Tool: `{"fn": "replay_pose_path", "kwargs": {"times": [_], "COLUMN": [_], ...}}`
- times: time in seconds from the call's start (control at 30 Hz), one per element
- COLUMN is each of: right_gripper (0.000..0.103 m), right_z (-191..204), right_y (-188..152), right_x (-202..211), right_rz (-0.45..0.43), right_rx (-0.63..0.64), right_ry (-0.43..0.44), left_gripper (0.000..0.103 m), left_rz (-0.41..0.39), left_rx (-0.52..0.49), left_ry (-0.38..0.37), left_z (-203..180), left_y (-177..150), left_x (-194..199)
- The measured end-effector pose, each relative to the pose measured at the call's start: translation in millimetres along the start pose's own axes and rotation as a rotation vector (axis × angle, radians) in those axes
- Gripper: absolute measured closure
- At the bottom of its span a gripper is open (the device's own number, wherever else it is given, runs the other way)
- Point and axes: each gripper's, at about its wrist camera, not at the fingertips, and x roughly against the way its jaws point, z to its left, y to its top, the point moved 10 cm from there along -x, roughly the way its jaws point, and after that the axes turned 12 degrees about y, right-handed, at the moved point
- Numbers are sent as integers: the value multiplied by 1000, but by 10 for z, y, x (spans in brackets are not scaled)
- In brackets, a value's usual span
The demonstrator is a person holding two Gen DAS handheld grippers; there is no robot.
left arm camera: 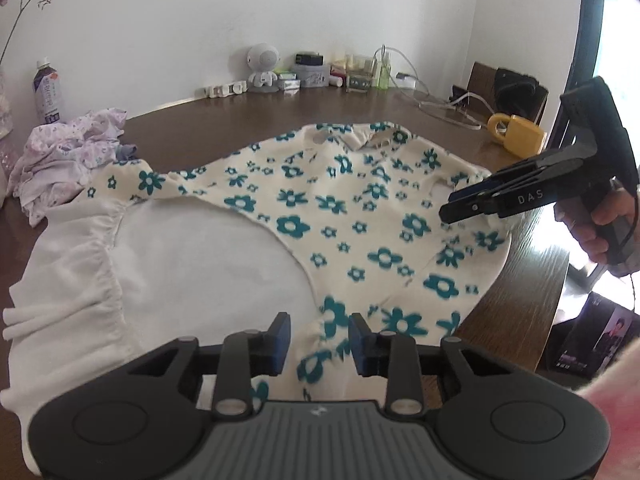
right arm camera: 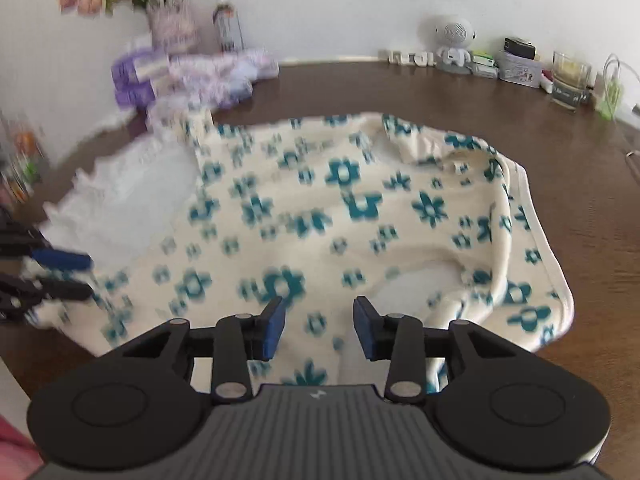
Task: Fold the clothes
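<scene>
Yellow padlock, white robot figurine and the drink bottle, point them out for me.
yellow padlock [left arm camera: 520,136], left wrist view, on its body.
white robot figurine [left arm camera: 263,58], left wrist view, on its round head.
drink bottle [left arm camera: 48,94], left wrist view, on its label.

Right tool [right arm camera: 319,326]: jaws apart, over the floral garment [right arm camera: 320,216]
Garment: spread on brown tabletop [right arm camera: 580,168] (view blurred)

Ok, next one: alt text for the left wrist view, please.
A cream garment with teal flowers lies spread over a white cloth on a dark wooden table. The open left claw hovers over its near edge, and the right claw reaches in from the right.
</scene>
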Motion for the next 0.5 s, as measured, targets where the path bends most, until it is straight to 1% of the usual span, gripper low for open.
{"fn": "replay_pose_path", "kwargs": {"times": [0.07, 0.1, 0.13, 0.2, 0.23, 0.33, 0.4, 0.47, 0.5], "right_gripper": [65, 65, 65, 64, 62, 62, 62, 62, 62], "right_z": [-11, -29, -47, -82, -123, -256, -320, -377, -397], "right_y": [238, 382, 527, 819, 948, 1275, 1427, 1521, 1506], "right_x": [18, -28, -78, -177, -260, -601, -847, -1103, -1203], "right_rz": [-37, -42, -46, -53, -53, -42, -34, -18, -4], "right_rx": [-8, 8, 26, 60, 58, 13, 4, -1, 8], "right_ry": [23, 10, -4, -32, -37, -32, -35, -48, -59], "left_gripper": [64, 58, 56, 52, 52, 52, 53, 56, 64], "left_rz": [-28, -37, -47, -50, -48, -24, -4, 25, 42], "left_rx": [35, 40, 45, 55, 45, 30, 48, 67, 69], "left_ry": [-24, -14, -4, 56, 92, 191, 213, 232, 239], "left_z": [111, 193, 275, 485, 588, 922, 1087, 1239, 1287], "left_y": [250, 405, 559, 850, 962, 1226, 1266, 1257, 1215], "left_x": [28, -2, -32, -195, -314, -726, -1012, -1283, -1386]}}
